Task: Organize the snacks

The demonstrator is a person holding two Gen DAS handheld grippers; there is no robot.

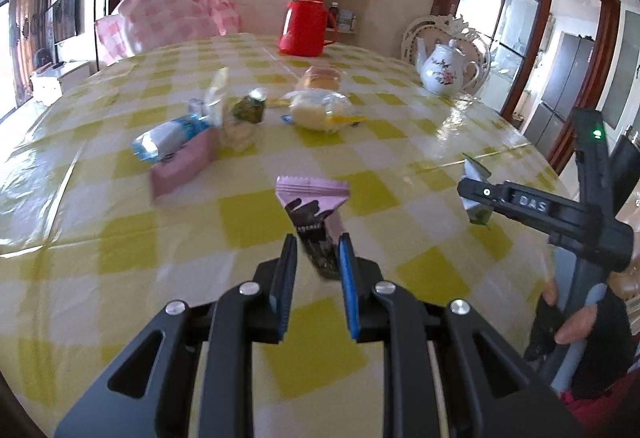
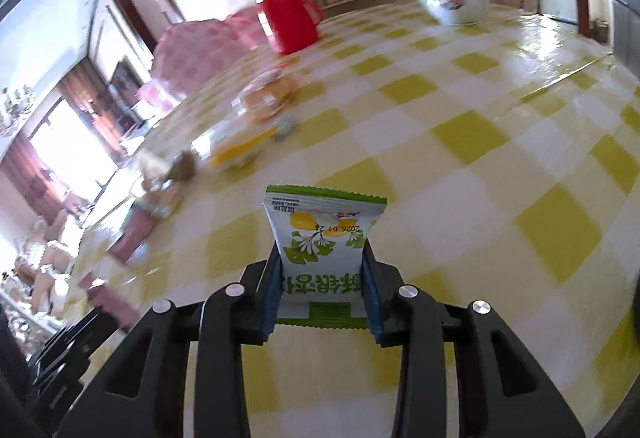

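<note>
Counter (image 1: 400,142): round, under a glossy yellow-and-white checked cloth.

Left gripper (image 1: 318,258): jaws nearly closed, clamped on a pink-and-black foil snack packet (image 1: 314,214), which stands upright above the cloth at 6 o'clock in the left wrist view.

Right gripper (image 2: 324,270): jaws narrowly parted and pressed on both sides of a white-and-green snack sachet printed with yellow fruit (image 2: 324,234); the sachet is lifted over the cloth at 6 o'clock in the right wrist view. In the left wrist view the same gripper (image 1: 476,194) appears at 3 o'clock, with a person's hand (image 1: 572,318) on its handle.

Loose snacks at 10 to 12 o'clock of the left view: a blue-and-white wrapped bar (image 1: 170,136) lying on a flat pink carton (image 1: 184,168); a clear bag (image 1: 218,98); a small dark-green packet (image 1: 250,108); a clear-wrapped pale yellow cake (image 1: 320,112); a wrapped golden bun (image 1: 322,76) behind it.

Containers: red plastic thermos jug (image 1: 304,18) at 12 o'clock, lid on, contents not visible; white floral porcelain teapot (image 1: 446,70) at 2 o'clock, lidded, contents not visible.
</note>
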